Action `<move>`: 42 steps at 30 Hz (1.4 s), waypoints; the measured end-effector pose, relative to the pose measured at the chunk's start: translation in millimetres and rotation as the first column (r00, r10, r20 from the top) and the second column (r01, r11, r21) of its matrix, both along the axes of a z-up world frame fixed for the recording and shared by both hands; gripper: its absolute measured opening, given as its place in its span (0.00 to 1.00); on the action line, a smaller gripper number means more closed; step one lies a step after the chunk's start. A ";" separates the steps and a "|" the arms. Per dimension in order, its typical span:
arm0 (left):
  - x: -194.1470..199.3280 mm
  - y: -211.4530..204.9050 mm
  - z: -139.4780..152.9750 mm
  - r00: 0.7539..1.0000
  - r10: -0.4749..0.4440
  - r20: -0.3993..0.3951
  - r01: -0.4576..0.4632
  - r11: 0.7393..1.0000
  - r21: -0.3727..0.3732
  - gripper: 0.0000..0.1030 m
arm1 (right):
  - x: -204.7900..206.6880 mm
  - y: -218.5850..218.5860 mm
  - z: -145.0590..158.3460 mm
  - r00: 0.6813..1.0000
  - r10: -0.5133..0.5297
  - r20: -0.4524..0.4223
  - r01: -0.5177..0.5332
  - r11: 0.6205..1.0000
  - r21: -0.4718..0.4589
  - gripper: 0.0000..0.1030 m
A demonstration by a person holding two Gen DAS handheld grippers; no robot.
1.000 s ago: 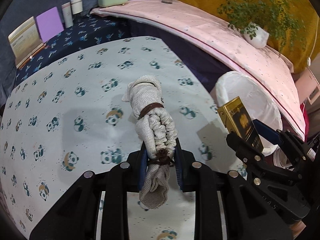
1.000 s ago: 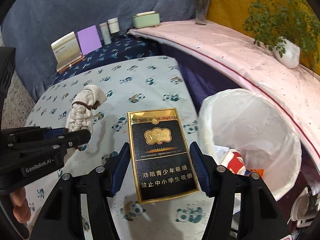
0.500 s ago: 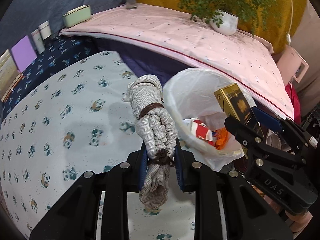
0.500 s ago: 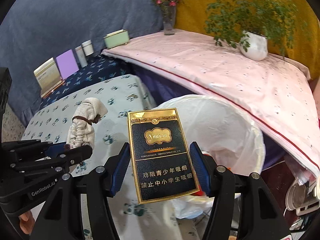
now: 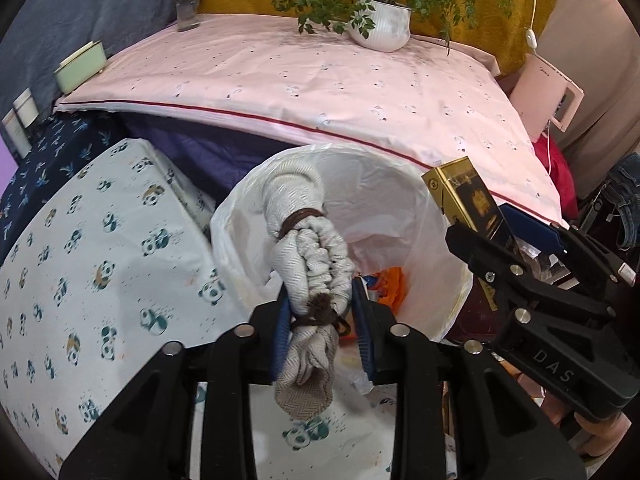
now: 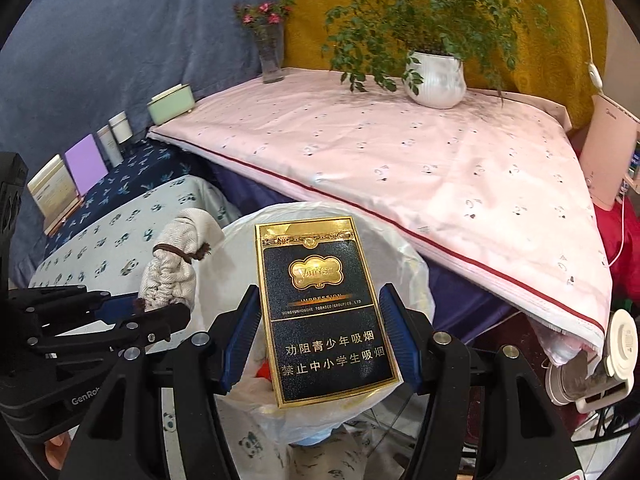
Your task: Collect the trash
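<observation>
Bedroom corner, mustard wall behind, with a pale pink quilted cover (image 5: 360, 80) spread across the far side and a panda-print white sheet (image 5: 80, 260) nearer on the left. Between them, a round bin lined with a white plastic bag (image 5: 400, 200), red and orange rubbish already at the bottom. Directly over its mouth, a grey herringbone cloth bundle tied with brown cord (image 5: 304, 248), leaning between the jaws of the left gripper (image 5: 320, 296). Jaws just now opening: bundle propped against the left pad, a sliver of gap at the right pad (so loosened, no longer clamped). Just beside it, also above the bin, a black-and-gold cigarette pack (image 6: 324, 308), upright and pinched by its long edges in the right gripper (image 6: 320, 300).

Step in hand, by the look of it: the drop. Best done by spreading the left jaws fully while centred over the liner, clear of the rim, for a straight fall without snagging the cord on a pad. Same for the pack afterwards: well inside the rim, a clean release, no knocking against the other gripper.
</observation>
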State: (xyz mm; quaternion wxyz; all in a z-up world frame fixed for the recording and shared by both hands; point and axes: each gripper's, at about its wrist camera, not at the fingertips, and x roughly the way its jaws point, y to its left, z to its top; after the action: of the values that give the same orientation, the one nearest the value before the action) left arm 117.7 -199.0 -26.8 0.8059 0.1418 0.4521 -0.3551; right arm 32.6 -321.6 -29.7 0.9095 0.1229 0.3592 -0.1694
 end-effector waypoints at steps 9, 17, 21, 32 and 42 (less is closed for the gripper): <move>19.9 9.8 -0.6 0.998 0.069 0.000 -0.069 0.997 -0.027 0.52 | 11.7 -10.3 -2.5 1.000 -0.005 -0.006 0.005 1.000 -0.005 0.56; 33.5 32.2 -2.7 0.991 0.135 -0.005 -0.135 0.990 -0.033 0.52 | 30.8 -1.2 -10.7 0.999 0.030 -0.027 -0.030 1.000 0.001 0.57; 35.4 39.7 -4.2 0.988 0.151 -0.001 -0.151 0.988 -0.028 0.53 | 42.6 7.8 -13.7 0.998 0.054 -0.035 -0.054 0.999 0.002 0.57; 37.3 57.8 -1.9 0.982 0.188 0.021 -0.187 0.982 -0.027 0.59 | 56.6 22.4 -5.4 0.997 0.069 -0.022 -0.070 0.997 -0.017 0.58; 31.0 68.5 2.9 0.976 0.211 0.051 -0.209 0.977 -0.032 0.67 | 45.4 28.2 0.6 0.997 0.071 -0.025 -0.072 0.997 -0.035 0.63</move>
State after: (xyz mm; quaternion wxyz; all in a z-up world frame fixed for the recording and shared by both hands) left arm 148.6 -130.5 -23.9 0.8526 0.0919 0.4379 -0.2701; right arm 78.0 -293.4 -29.1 0.9128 0.0915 0.3708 -0.1447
